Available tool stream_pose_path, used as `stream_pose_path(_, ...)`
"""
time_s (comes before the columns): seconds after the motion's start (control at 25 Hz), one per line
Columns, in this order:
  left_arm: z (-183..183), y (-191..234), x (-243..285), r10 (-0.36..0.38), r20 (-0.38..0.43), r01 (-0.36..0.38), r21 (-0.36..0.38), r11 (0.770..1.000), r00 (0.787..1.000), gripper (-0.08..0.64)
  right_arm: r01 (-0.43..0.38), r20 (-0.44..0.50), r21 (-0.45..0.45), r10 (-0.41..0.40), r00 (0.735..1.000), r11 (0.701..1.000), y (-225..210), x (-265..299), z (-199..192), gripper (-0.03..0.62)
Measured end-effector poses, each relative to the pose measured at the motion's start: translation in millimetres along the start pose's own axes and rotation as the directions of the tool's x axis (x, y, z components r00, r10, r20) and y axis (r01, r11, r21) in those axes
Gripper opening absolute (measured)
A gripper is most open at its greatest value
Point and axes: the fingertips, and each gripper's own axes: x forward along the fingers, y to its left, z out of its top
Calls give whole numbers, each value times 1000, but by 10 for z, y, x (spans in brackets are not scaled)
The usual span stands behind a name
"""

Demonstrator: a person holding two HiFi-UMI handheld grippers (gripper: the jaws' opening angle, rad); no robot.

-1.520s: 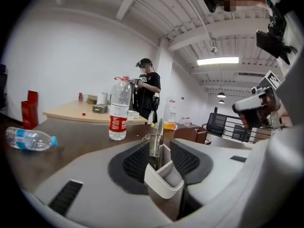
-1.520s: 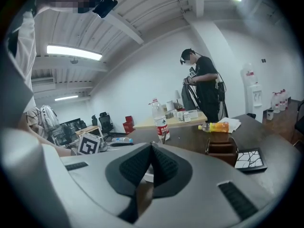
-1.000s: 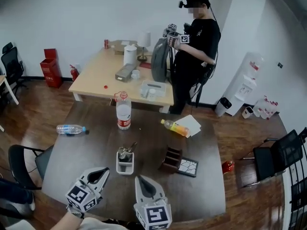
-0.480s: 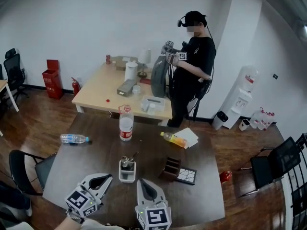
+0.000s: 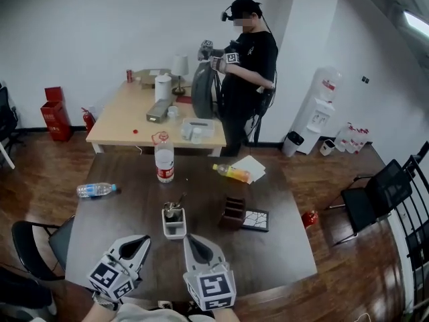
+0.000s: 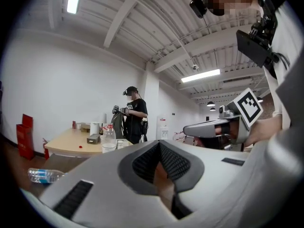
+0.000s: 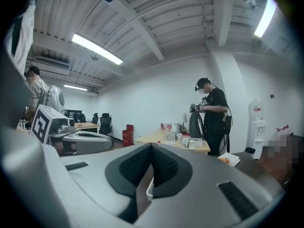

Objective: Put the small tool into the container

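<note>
Head view: left tongs [image 5: 143, 238], right tongs [image 5: 189, 238], both closed.

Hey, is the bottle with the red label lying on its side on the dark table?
No, the red-label bottle stands upright on the dark table, its cap pointing up.

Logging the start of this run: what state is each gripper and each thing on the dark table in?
Left gripper: shut, empty.
Right gripper: shut, empty.
Small white container: upright, with metal tools standing in it.
Clear plastic bottle with red label: upright.
Clear plastic bottle at the table's left: lying on its side.
Orange drink bottle: lying on its side.
</note>
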Motion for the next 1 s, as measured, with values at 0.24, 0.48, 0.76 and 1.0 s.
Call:
stream_pose_path(0.24, -117, -52, -234, -37, -43, 40, 51, 998, 998, -6, 36, -21, -7, -36, 999, 999, 224, -118, -21, -12)
stream_pose_path(0.48, -132, -280, -593, -56, -50, 59, 52, 997, 997, -7, 11, -13, 7, -11, 1000, 1000, 574, -405, -22, -12)
stream_pose_path(0.76, -59, -826, -967, -41, -27, 44, 102, 994, 999, -6, -23, 33, 21, 23, 999, 1000, 817, -1036, -12, -12)
stream_pose_path(1.0, -190, -1685, -1503, 20, -4, -19, 125, 992, 1000, -6, -81, 67, -24, 82, 994, 996, 996, -2025, -127, -12)
